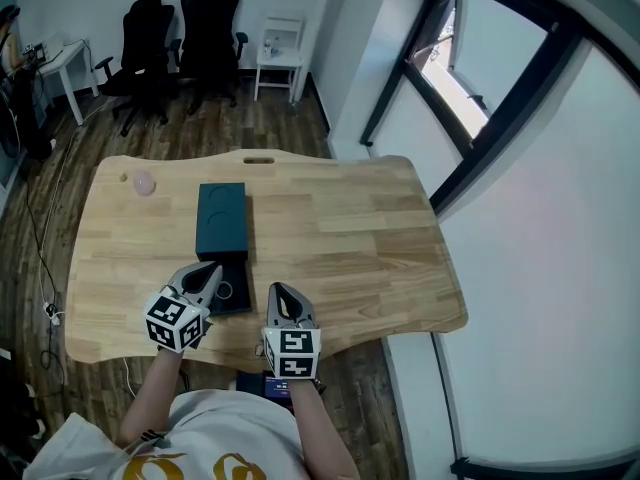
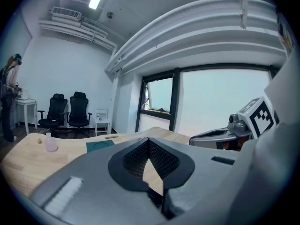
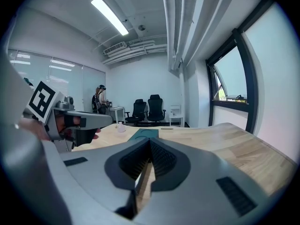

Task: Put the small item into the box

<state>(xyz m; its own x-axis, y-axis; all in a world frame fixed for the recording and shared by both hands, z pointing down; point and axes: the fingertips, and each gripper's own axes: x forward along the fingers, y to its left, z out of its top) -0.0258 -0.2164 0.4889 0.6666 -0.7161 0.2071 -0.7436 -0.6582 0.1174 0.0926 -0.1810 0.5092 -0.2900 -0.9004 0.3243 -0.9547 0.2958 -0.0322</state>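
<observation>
Two tools hung over the table's point(image 1: 360, 238) near edge, the left tool point(image 1: 210, 271) and the right tool point(image 1: 279, 293), each with jaws pressed together and holding nothing. One small pinkish item point(image 1: 145, 183) lay at the far left, apart from the one teal box point(image 1: 221, 218). Two black chairs point(image 1: 210, 28) stood beyond.

No word, number or brand can be read anywhere. The cubes on the left gripper point(image 1: 212, 266) and the right gripper point(image 1: 277, 289) carry only black-and-white square marker patterns, no letters. The yellow print on the person's white shirt point(image 1: 232, 436) is cut off and illegible. The dark teal box point(image 1: 221, 219) shows no legible label.
</observation>
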